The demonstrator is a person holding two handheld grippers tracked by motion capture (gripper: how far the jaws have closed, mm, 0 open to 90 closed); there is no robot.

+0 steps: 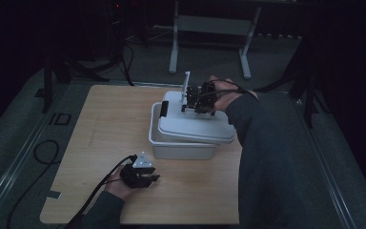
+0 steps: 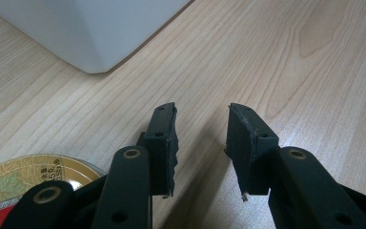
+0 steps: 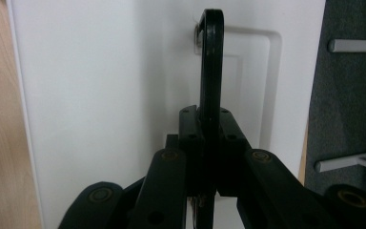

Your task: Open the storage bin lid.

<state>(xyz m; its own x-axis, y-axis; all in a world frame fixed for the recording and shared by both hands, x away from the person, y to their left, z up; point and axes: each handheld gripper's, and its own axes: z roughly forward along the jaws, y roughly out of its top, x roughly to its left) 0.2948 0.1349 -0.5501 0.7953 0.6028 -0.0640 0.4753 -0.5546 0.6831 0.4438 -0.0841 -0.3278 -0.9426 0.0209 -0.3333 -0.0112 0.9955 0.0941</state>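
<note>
While right tongs (image 3: 208, 138) clamp lid handle (image 3: 211, 67), lid (image 1: 195, 125) askew

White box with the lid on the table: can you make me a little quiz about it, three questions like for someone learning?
1. True or false: the right gripper is shut on the black handle of the white lid.
2. Does the lid sit squarely on the white box, or askew?
3. What is between the jaws of the left gripper?
a) a gold round tin
b) nothing
c) the box

Key:
1. True.
2. Askew: in the high view the lid overhangs the box on the right and leaves its left rim uncovered.
3. b. The jaws stand apart over bare wooden table; the gold tin lies beside them.
</note>
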